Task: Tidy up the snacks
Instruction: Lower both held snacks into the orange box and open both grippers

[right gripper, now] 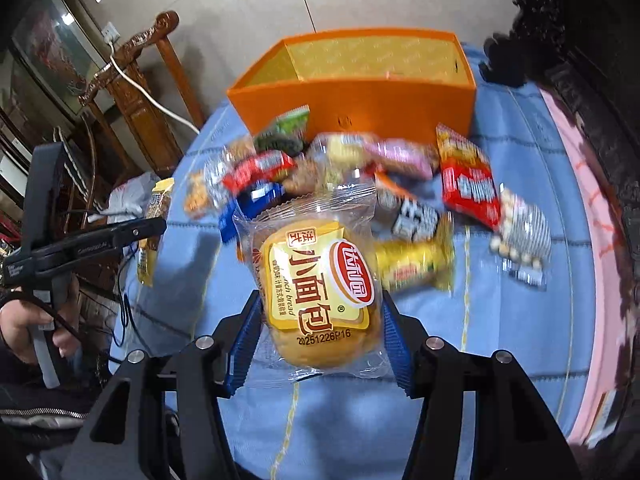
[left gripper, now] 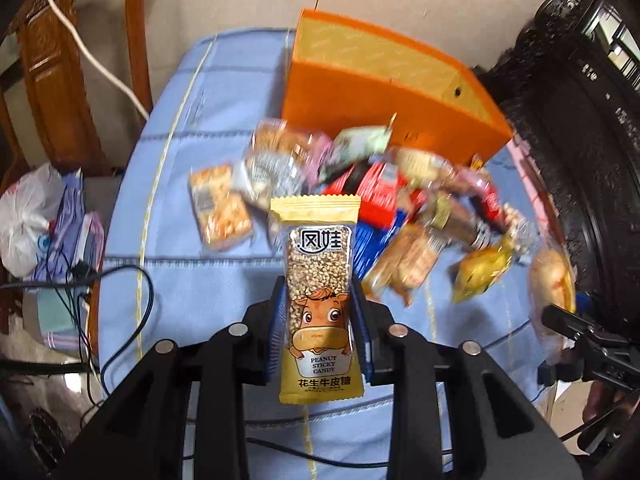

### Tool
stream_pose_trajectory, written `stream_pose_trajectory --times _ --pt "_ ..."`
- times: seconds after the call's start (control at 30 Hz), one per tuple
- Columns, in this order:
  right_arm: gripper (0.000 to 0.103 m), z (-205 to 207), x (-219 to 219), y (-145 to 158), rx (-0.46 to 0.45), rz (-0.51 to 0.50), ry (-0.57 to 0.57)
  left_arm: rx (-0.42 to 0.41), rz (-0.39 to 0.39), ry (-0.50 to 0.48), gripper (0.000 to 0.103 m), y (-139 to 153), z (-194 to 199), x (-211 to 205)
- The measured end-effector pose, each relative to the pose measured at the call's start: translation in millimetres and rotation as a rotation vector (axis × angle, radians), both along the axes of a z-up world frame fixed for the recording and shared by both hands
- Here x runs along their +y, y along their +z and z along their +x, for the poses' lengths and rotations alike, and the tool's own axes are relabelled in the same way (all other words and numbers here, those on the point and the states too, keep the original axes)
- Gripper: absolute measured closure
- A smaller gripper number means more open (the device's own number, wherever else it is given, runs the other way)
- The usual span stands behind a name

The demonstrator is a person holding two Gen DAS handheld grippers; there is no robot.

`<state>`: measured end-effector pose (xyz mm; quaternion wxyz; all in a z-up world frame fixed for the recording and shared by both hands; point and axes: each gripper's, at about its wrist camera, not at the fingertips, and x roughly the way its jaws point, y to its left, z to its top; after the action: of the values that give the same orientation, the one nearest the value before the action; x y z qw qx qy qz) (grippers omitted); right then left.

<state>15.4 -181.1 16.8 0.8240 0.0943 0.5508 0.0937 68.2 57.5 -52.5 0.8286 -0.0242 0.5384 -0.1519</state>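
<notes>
**Both grippers loaded above the snack pile**

While each gripper points steeply down over the blue quilted tablecloth (left gripper: 192, 280), both carry a packet clear of the surface.

Left gripper (left gripper: 319, 320): its blue ribbed pads are drawn in narrow and press on the two long edges of a yellow peanut sticky candy bar in a clear-windowed wrapper with a cartoon cow (left gripper: 319, 300). The bar stands upright between the pads, top seam away from the camera, and also shows at the left of the right wrist view.

Right gripper (right gripper: 320, 320): its pads stand at a middling width, clamped on either side of a round French bread bun in a clear plastic wrapper with a yellow and red label (right gripper: 320, 296). The bun lies tilted, label facing the camera.

Remaining stock: a loose pile of mixed snack packets (left gripper: 360, 200) lies on the cloth below, blurred; a red packet (right gripper: 470, 184) and a yellow packet (right gripper: 416, 264) can be told apart.

Container: an open orange cardboard box with a pale yellow lining (right gripper: 360, 104) stands on the cloth just behind the pile, several packets touching its front wall. Its contents cannot be made out.

A person's hand (right gripper: 24, 328) grips the left tool's handle.
</notes>
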Motion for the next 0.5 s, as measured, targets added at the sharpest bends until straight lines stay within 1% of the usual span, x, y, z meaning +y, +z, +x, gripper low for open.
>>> stream_pose_trajectory --times 0.13,0.27,0.4,0.5 --pt "0.046 30 -6 16 -0.059 -0.005 -0.015 -0.055 0.008 -0.009 0.074 22 19 -11" --pt "0.046 72 -19 31 -0.116 -0.013 -0.05 -0.099 0.014 -0.017 0.074 42 46 -27" --pt "0.046 118 -34 43 -0.16 -0.009 -0.087 -0.154 0.019 -0.036 0.074 62 87 -56" --pt "0.046 146 -39 48 -0.183 -0.014 -0.097 -0.163 0.013 -0.038 0.074 68 121 -78"
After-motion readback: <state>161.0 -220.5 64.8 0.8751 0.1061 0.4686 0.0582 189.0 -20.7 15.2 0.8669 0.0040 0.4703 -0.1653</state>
